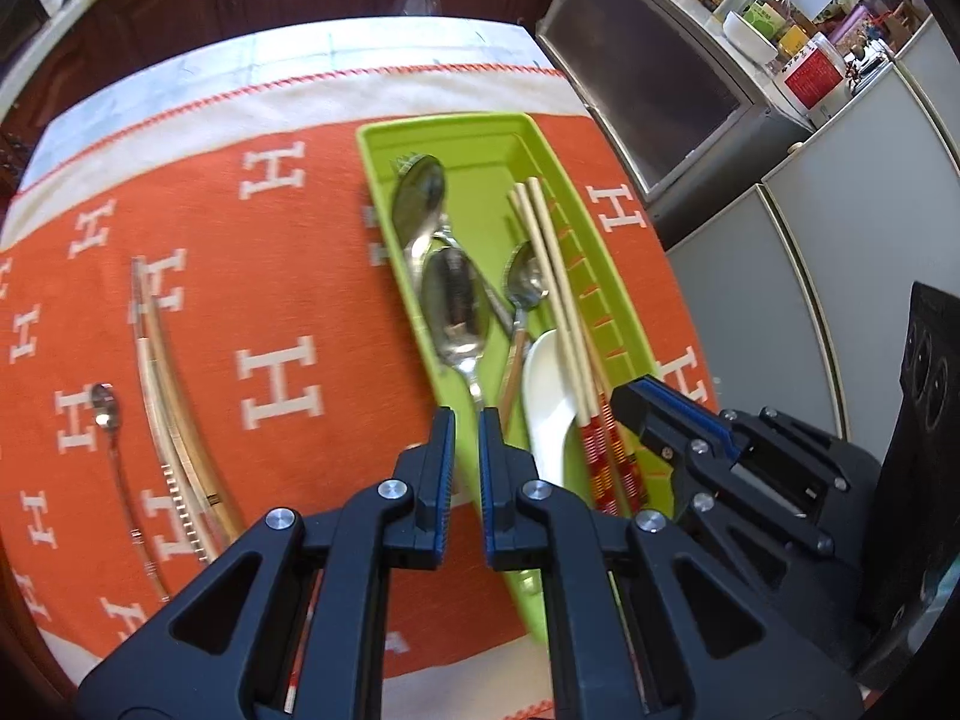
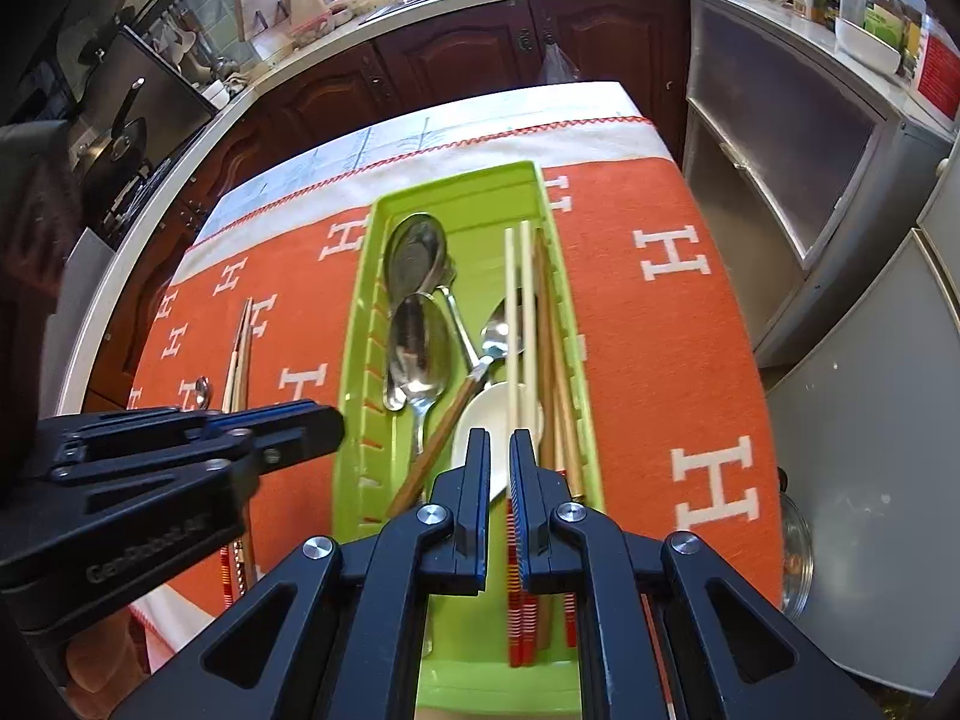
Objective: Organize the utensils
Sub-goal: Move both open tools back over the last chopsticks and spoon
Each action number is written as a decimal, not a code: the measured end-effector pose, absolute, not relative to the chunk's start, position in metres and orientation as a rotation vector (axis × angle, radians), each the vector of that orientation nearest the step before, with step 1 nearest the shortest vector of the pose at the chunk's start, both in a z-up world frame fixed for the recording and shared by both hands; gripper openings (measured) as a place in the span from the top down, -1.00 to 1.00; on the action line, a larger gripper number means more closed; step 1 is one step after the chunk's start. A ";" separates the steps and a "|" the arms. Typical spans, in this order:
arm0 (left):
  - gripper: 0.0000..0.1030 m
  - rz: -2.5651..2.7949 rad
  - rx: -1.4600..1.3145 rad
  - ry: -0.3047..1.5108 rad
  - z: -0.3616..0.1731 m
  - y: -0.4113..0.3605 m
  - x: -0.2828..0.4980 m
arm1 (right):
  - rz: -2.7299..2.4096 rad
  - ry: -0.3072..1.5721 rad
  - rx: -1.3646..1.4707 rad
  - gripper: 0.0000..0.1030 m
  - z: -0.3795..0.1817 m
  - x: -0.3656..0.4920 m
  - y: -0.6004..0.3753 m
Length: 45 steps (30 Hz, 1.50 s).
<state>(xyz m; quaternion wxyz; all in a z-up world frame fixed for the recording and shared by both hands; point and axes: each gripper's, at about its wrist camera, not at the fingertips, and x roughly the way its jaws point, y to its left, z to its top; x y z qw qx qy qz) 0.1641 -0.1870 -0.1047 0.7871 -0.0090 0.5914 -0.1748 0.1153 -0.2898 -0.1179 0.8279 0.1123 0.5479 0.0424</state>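
A lime-green tray (image 1: pixel 444 123) (image 2: pixel 456 177) lies on an orange cloth with white H letters. In it are two large steel spoons (image 1: pixel 456 312) (image 2: pixel 417 348), a wood-handled spoon (image 1: pixel 525 288), a white ceramic spoon (image 1: pixel 549 396) (image 2: pixel 495 414) and pale chopsticks with red striped ends (image 1: pixel 558 288) (image 2: pixel 523 300). Left of the tray, a small steel spoon (image 1: pixel 105 414) (image 2: pixel 201 390) and a chopstick pair (image 1: pixel 162 390) (image 2: pixel 240 354) rest on the cloth. My left gripper (image 1: pixel 467 420) (image 2: pixel 333 423) hovers shut and empty at the tray's near left edge. The right gripper (image 2: pixel 499 441) (image 1: pixel 624 402) is shut over the chopsticks' striped ends, with nothing seen pinched.
Dark wooden cupboards (image 2: pixel 480 60) stand beyond the table's far edge. Grey metal cabinets (image 1: pixel 810 252) with jars and bottles on top run along the right. A black speaker box (image 1: pixel 930 390) stands at the right. A glass lid (image 2: pixel 795 552) sits off the cloth's right edge.
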 end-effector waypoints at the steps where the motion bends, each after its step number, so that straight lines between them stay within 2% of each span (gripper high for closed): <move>1: 0.93 -0.369 -0.016 1.266 -0.102 -0.181 0.162 | 0.096 1.161 0.236 0.87 -0.116 0.115 -0.288; 5: 0.92 -0.335 -0.013 1.240 -0.091 -0.157 0.152 | 0.124 1.146 0.219 0.87 -0.105 0.110 -0.275; 7: 0.85 -0.315 -0.015 1.236 -0.088 -0.147 0.150 | 0.135 1.141 0.210 0.87 -0.100 0.106 -0.266; 9: 0.70 -0.290 -0.022 1.230 -0.085 -0.132 0.145 | 0.149 1.137 0.202 0.87 -0.094 0.103 -0.258; 12: 0.61 -0.251 -0.028 1.213 -0.082 -0.107 0.139 | 0.172 1.133 0.189 0.87 -0.086 0.098 -0.245; 25: 0.60 -0.075 -0.077 1.187 -0.090 0.021 0.117 | 0.295 1.107 0.166 0.86 -0.063 0.083 -0.170; 26: 0.60 -0.066 -0.083 1.191 -0.093 0.027 0.117 | 0.297 1.113 0.163 0.85 -0.065 0.085 -0.165; 28: 0.60 -0.045 -0.090 1.203 -0.102 0.040 0.117 | 0.307 1.128 0.157 0.69 -0.068 0.088 -0.153; 38: 0.60 -0.121 -0.154 1.250 -0.149 0.050 0.115 | 0.356 1.177 0.087 0.66 -0.102 0.102 -0.106; 45: 0.60 -0.149 -0.151 1.239 -0.162 0.039 0.119 | 0.393 1.223 0.113 0.66 -0.137 0.120 -0.090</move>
